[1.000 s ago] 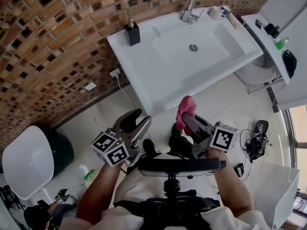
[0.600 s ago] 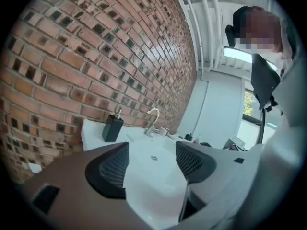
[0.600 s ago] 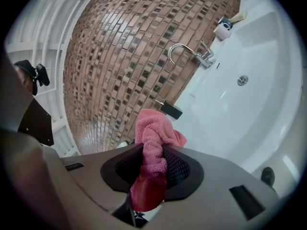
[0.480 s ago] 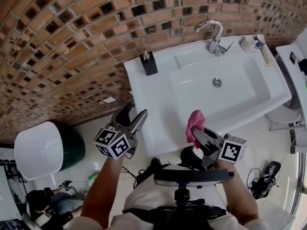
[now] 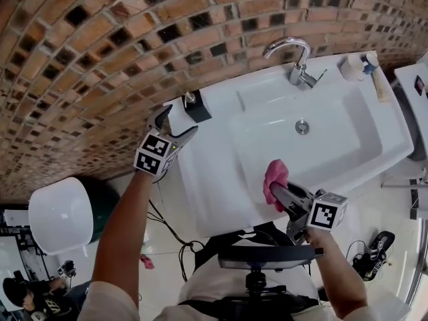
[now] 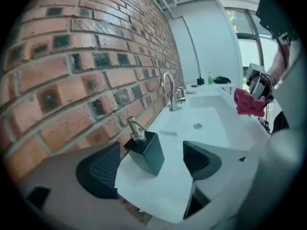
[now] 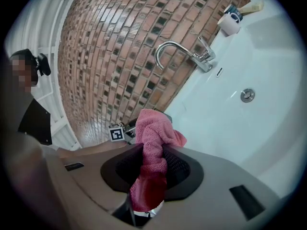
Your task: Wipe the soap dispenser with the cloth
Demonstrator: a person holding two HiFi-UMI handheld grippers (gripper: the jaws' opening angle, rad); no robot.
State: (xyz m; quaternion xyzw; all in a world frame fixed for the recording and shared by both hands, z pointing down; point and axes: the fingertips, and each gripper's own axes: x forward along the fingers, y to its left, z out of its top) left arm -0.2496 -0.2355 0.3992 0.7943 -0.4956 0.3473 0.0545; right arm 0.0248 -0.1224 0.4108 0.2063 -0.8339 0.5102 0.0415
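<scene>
**Operator:** Where is the soap dispenser, and how is my left gripper set?

**Guide:** The soap dispenser (image 5: 198, 107) stands upright on the back left corner of the sink (image 5: 200, 199), close to the brick wall (image 5: 100, 59). Your left gripper (image 5: 175, 123) is at that corner. Its jaws are spread wide and have just been opening. Seen along the jaws, the dispenser lines up in the gap between the 2 pads (image 6: 98, 169). Neither pad touches it. The spread is most likely there to clear the square body before you close.

**Operator:** And the right side?

**Guide:** Your right gripper (image 5: 281, 194) hangs over the front part of the sink, well apart from the dispenser. Its 2 jaws are clamped on the cloth (image 5: 275, 179). The grip is low on the fabric, so a loose bunch stands out past the tips. That free bunch serves as your wiping face.

**Operator:** Why use both grippers?

**Guide:** A tall bottle with a pump head can probably slide or tip under a sideways wipe. Steady it with the left gripper first, then bring the cloth across. With the cloth this far off, judge the wiping as not yet begun.
</scene>
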